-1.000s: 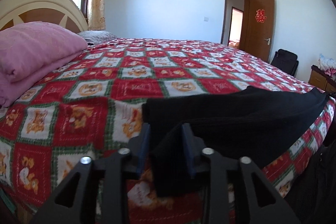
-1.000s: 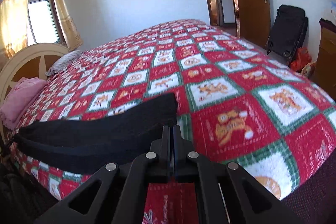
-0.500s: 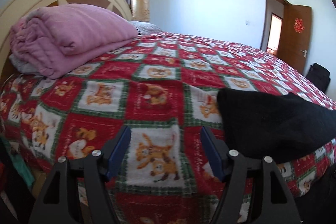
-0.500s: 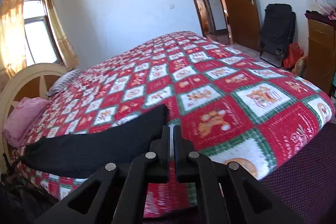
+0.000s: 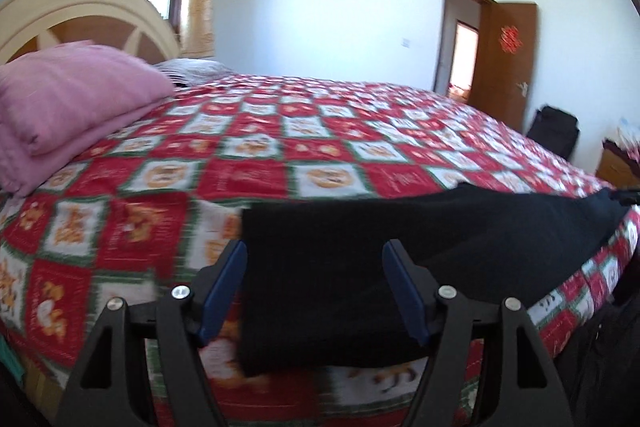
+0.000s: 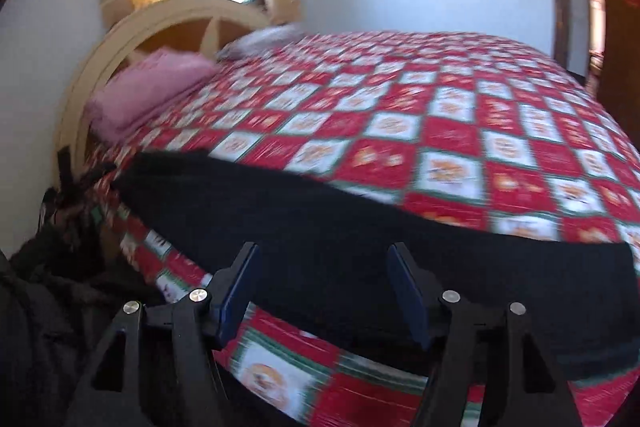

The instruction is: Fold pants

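The black pants [image 5: 420, 227] lie in a long flat strip along the near edge of the bed, on the red patterned quilt [image 5: 280, 155]. My left gripper [image 5: 314, 287] is open, its jaws spread to either side of the pants' left end, which hangs a little over the bed edge. In the right wrist view the pants [image 6: 340, 227] run from left to right across the near edge. My right gripper [image 6: 322, 287] is open and empty, just in front of the middle of the pants.
A folded pink blanket [image 5: 68, 107] lies by the cream headboard [image 5: 80, 11] on the left. A brown door [image 5: 508, 63] and a black bag [image 5: 554, 135] stand at the far right. Dark clothing [image 6: 48, 287] sits on the floor beside the bed.
My left gripper let go of the pants' end, opened, swung left and came back over that end. My right gripper opened and turned left, from the pants' right end toward their middle.
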`<control>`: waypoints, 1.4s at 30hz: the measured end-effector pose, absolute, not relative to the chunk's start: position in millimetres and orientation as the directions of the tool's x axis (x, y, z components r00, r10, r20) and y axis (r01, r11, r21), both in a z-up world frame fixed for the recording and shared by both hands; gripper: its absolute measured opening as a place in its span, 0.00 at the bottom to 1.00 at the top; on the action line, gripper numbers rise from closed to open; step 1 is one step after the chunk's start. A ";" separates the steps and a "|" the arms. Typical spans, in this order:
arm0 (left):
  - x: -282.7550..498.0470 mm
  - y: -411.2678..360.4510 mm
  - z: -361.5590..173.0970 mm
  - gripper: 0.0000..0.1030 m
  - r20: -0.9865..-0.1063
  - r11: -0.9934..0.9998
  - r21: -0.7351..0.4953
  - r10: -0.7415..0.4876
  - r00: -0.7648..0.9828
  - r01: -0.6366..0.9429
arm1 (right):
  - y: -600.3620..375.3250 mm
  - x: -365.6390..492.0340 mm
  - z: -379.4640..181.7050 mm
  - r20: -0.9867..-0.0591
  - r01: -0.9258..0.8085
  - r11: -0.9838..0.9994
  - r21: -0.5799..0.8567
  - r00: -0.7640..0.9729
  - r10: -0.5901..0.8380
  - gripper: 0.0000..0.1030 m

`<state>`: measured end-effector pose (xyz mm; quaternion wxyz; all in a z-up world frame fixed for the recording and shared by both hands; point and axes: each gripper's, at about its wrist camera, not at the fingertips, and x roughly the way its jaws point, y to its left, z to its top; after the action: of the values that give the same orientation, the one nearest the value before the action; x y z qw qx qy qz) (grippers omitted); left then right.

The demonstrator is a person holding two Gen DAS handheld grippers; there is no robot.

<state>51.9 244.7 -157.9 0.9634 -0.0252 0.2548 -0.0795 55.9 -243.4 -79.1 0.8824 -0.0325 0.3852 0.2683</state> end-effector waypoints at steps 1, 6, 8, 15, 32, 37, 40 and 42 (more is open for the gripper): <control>54.8 236.4 -164.0 0.71 -0.509 0.985 -0.060 -0.170 0.844 0.162 | -228.6 57.9 -85.7 -0.707 -0.518 0.840 0.159 0.534 0.463 0.65; 48.0 219.3 -193.1 0.75 -0.567 0.978 0.086 -0.110 0.816 0.192 | -152.1 69.4 -129.0 -0.801 -0.610 0.771 0.186 0.360 0.478 0.65; 44.0 224.5 -190.4 0.76 -0.560 0.980 0.060 -0.123 0.819 0.188 | -139.9 68.9 -144.5 -0.834 -0.618 0.768 0.168 0.327 0.445 0.65; 52.0 243.5 -158.8 0.96 -0.461 0.995 -0.004 -0.091 0.883 0.101 | -137.2 73.3 -150.1 -0.802 -0.573 0.774 0.271 0.310 0.511 0.65; 121.7 262.3 -176.4 1.00 -0.619 0.991 -0.007 0.101 0.779 -0.134 | -94.6 110.9 -108.5 -0.794 -0.610 0.763 0.214 0.346 0.499 0.64; 86.9 252.3 -149.4 1.00 -0.526 0.990 -0.050 0.088 0.846 -0.134 | -58.7 145.6 -98.6 -0.762 -0.616 0.750 0.243 0.357 0.540 0.59; 81.3 235.1 -139.0 1.00 -0.489 0.997 -0.049 0.031 0.872 -0.063 | -36.7 168.3 -101.5 -0.750 -0.611 0.748 0.258 0.361 0.554 0.52; 84.6 224.2 -140.4 1.00 -0.493 0.999 -0.043 -0.004 0.870 -0.020 | -24.5 183.7 -105.9 -0.742 -0.593 0.752 0.289 0.358 0.567 0.51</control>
<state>84.6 224.2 -140.4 0.9667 -0.0236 0.2548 0.0042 183.7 -24.5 -105.9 0.8238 -0.0142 0.4441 0.3521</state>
